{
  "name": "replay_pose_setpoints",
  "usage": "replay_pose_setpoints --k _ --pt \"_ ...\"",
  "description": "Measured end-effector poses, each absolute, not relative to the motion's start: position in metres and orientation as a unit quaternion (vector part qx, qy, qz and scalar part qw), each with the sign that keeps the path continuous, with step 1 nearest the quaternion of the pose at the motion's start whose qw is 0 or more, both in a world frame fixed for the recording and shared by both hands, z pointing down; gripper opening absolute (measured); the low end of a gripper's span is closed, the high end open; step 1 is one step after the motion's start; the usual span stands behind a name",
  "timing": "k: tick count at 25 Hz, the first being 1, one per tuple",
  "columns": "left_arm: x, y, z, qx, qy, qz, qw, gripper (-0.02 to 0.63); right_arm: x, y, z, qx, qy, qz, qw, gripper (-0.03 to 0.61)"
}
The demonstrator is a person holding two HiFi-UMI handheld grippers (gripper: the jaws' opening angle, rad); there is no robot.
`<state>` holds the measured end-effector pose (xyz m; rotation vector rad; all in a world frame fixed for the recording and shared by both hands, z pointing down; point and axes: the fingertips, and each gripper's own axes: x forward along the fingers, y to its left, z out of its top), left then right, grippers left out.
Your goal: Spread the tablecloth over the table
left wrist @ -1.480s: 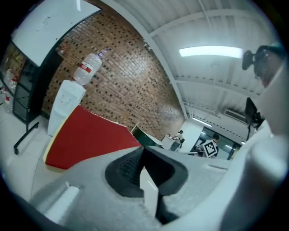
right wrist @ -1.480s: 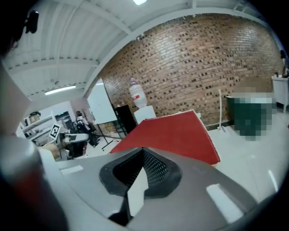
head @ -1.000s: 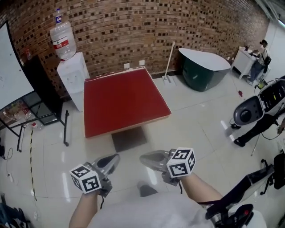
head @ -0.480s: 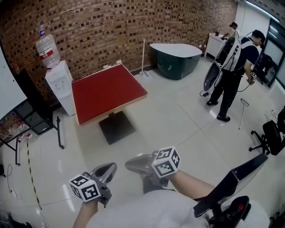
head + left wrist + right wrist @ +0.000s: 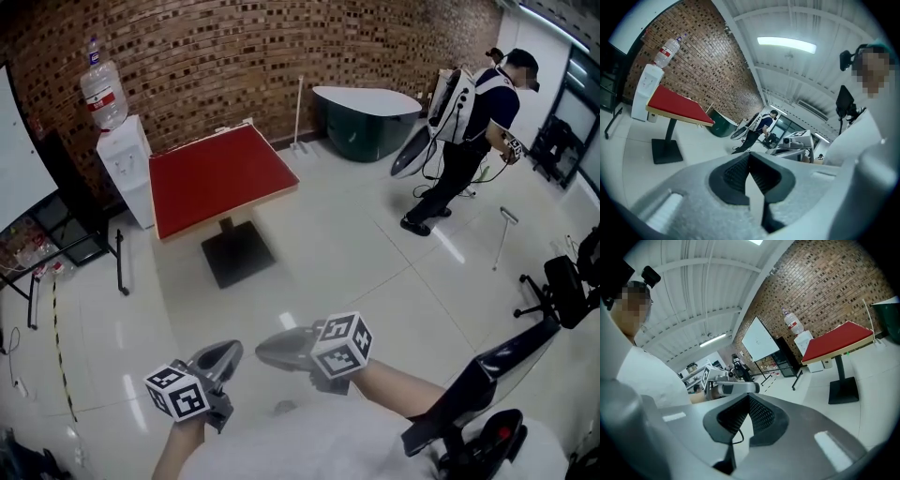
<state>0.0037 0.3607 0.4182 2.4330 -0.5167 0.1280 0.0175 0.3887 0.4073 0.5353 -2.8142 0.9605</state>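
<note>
The left gripper [image 5: 225,352] is held low at the near edge of the head view, over the tiled floor [image 5: 356,253]. Its jaws are pressed together with nothing between them. Just beside it, the right gripper [image 5: 267,349] is held at about the same height. Its jaws are likewise closed fully and nothing is gripped. Both are pointed away from the person, toward the far side of the room.

Far left, a whiteboard [image 5: 17,141] is seen against the brick wall [image 5: 281,47]. Next to it a water dispenser [image 5: 127,173] is stood, with a bottle [image 5: 103,92] on top. Just right of the dispenser, well apart from both grippers, the table [image 5: 234,258] is placed on a single post with a dark square base. Its red top [image 5: 220,176] is seen flat and smooth, with a pale edge along the near side. Whether that red is a cloth cannot be told.

Further right, a dark green tub [image 5: 366,120] is set near the wall. At the far right a person [image 5: 469,131] is seen standing with a backpack-like rig.
</note>
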Motion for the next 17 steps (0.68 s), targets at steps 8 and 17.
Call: replay_pose_setpoints --k 8,17 --pt "0.038 0.430 0.436 0.916 -0.205 0.056 0.340 0.002 0.054 0.451 0.422 0.167 -0.928 0.327 0.069 0.000" --pt "0.047 0.464 0.428 0.917 -0.210 0.050 0.336 0.002 0.065 0.487 0.418 0.171 -0.931 0.317 0.064 0.000"
